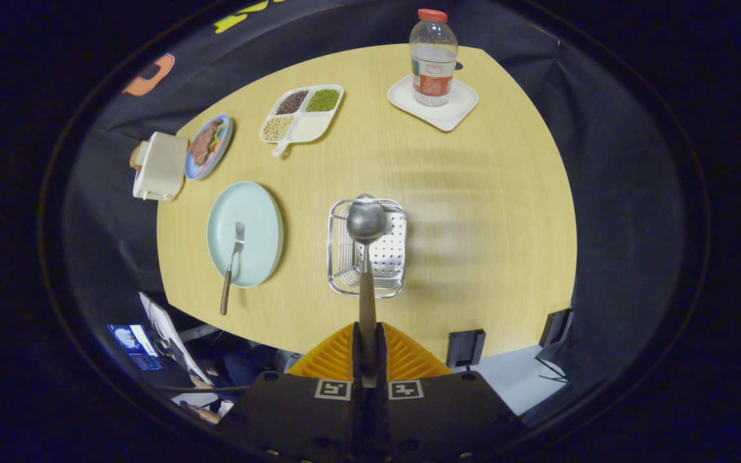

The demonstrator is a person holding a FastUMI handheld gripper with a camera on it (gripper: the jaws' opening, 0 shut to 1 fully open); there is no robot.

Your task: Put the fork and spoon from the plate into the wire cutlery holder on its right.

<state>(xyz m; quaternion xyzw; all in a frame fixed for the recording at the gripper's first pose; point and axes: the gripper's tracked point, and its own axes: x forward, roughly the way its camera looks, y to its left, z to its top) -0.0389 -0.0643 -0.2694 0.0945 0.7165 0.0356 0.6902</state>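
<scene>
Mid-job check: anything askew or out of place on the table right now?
Only the fork: its handle sticks out past the plate rim onto the table. The gripper is shut on the spoon above the wire holder. Nothing spilled.

1. Gripper (368, 350) points forward and down, above the table.
2. Both fingers (409, 360) are closed together, only a thin gap left between them.
3. That gap is taken up by the spoon (366, 257) handle, pinched from both sides (grip looks firm, handle runs straight out along the finger line).
4. Spoon bowl sits well ahead of the fingertips, handle upright in line with the gripper.
5. Gripper body with two square markers sits behind the fingers, level, no visible roll.
</scene>
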